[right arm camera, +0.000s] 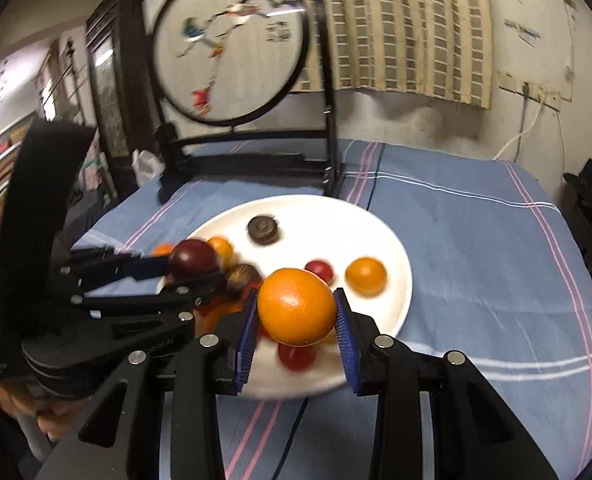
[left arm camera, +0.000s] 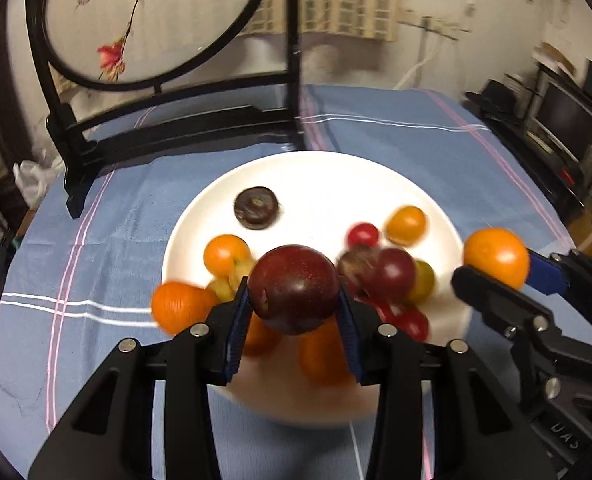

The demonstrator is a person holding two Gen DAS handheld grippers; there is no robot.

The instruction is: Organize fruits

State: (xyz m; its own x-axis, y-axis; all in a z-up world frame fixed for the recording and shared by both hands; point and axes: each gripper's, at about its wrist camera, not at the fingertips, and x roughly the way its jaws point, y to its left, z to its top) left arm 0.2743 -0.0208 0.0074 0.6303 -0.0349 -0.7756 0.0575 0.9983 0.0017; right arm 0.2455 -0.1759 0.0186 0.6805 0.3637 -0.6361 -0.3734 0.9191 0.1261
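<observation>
Left claw (left arm camera: 294,300) clamps a dark plum (left arm camera: 294,288); right claw (right arm camera: 296,316) clamps an orange (right arm camera: 296,306). The white plate (left arm camera: 336,176) lies toward twelve o'clock beneath both.

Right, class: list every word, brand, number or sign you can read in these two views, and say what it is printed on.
"UAS": embossed on the right gripper body, partly cut off.
Embossed lettering on the left gripper body: too blurred to read.
Calligraphy on the round embroidered screen: too blurred to read.
</observation>
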